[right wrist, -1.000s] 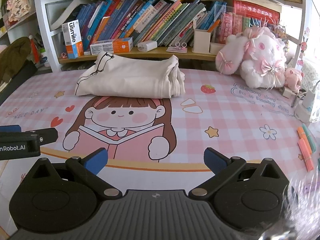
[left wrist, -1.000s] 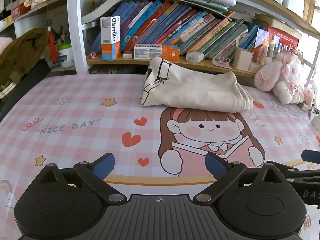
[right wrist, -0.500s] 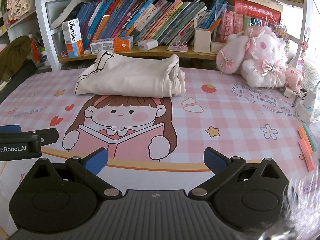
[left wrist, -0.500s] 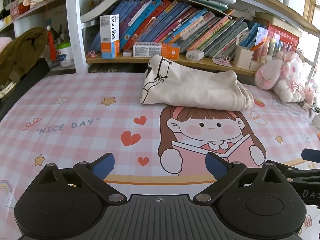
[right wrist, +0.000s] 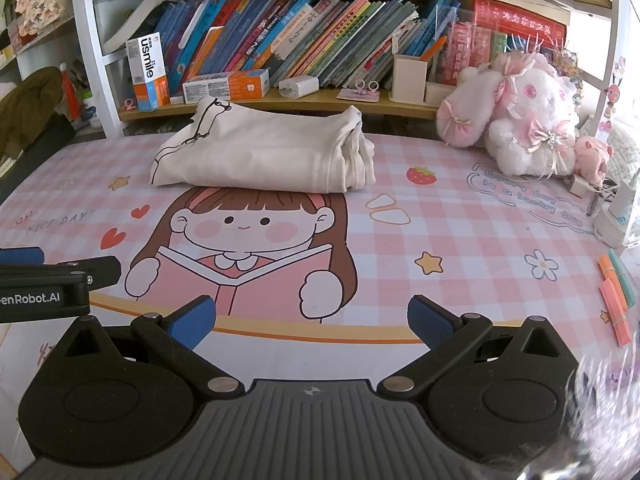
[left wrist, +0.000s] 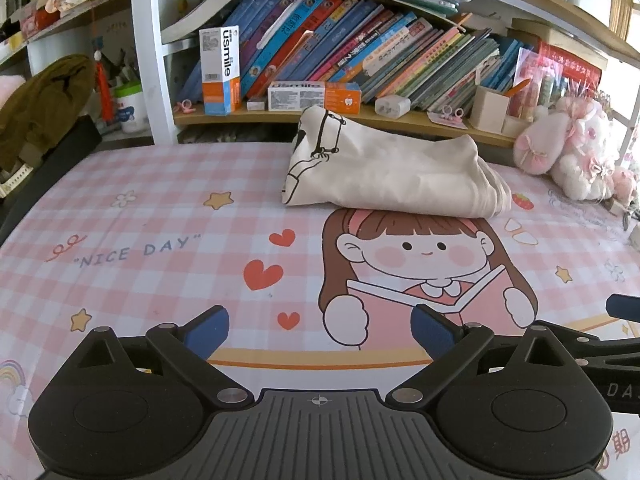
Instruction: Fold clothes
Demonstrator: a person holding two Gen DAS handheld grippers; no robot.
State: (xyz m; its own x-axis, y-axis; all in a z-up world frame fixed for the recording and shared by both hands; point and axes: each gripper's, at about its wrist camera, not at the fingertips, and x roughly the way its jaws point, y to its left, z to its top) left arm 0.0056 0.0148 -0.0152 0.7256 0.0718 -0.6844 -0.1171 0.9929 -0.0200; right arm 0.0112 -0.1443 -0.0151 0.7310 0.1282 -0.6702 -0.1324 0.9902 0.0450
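While both claws gape empty, left gripper (left wrist: 320, 330), right gripper (right wrist: 312, 318), folded cream garment (right wrist: 260, 152), seemingly a shirt, well beyond them.

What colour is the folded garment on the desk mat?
Cream, with a black line drawing; the folded garment shows best in the right wrist view.

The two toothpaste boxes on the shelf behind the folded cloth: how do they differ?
The taller box stands upright and leans on the books; the other box lies flat on its long side. The upright one is left of the flat one. Both are white and orange, on the shelf behind the cloth.
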